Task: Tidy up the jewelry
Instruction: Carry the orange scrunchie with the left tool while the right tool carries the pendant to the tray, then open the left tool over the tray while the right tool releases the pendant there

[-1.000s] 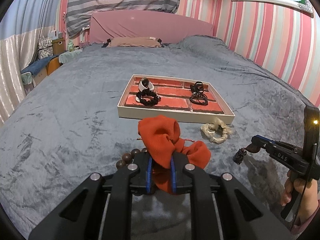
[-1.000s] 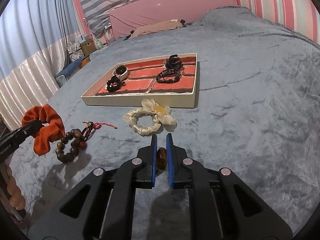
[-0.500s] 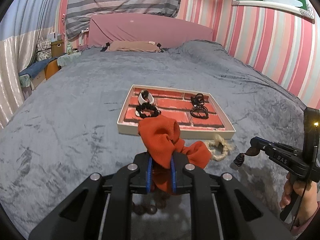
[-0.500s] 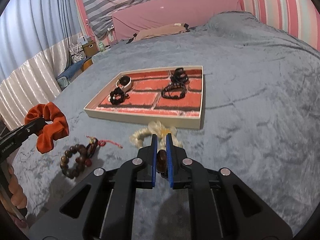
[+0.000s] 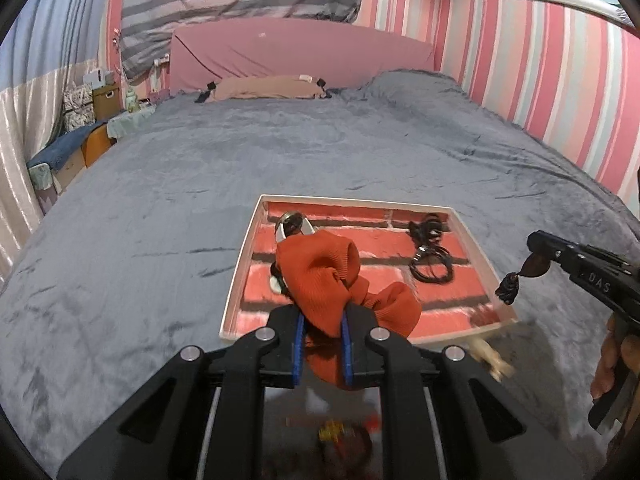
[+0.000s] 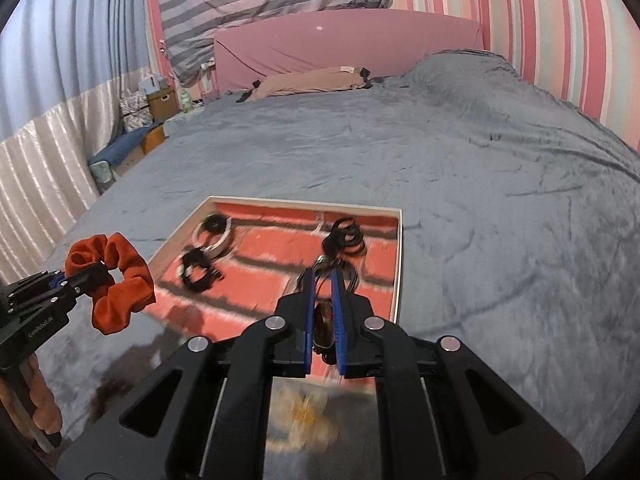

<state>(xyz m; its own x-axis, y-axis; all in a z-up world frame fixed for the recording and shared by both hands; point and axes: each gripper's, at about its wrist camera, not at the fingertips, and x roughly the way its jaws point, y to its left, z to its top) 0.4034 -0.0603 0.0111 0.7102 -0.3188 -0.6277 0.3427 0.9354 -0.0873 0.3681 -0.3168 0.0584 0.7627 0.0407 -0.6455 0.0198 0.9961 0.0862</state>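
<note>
My left gripper (image 5: 320,320) is shut on an orange scrunchie (image 5: 320,272), held over the near left part of the white tray (image 5: 240,264) with a red brick-pattern lining. It also shows in the right wrist view (image 6: 116,276). My right gripper (image 6: 322,280) is shut on a brown bead pendant (image 6: 324,322) with a dark tassel (image 5: 508,290), over the tray's near right part. In the tray lie a white bangle (image 6: 222,240), a black scrunchie (image 6: 196,272) and black cords (image 5: 432,264).
The tray (image 6: 400,256) sits on a grey plush bedspread (image 5: 160,184). A cream flower hair tie (image 6: 304,420) lies just before the tray, blurred. A dark bead bracelet (image 5: 340,444) lies under the left gripper. Pink headboard and striped walls behind.
Both grippers have moved forward and now hang over the tray's near edge, still holding their items. The flower hair tie and bead bracelet have slipped below the grippers in view.
</note>
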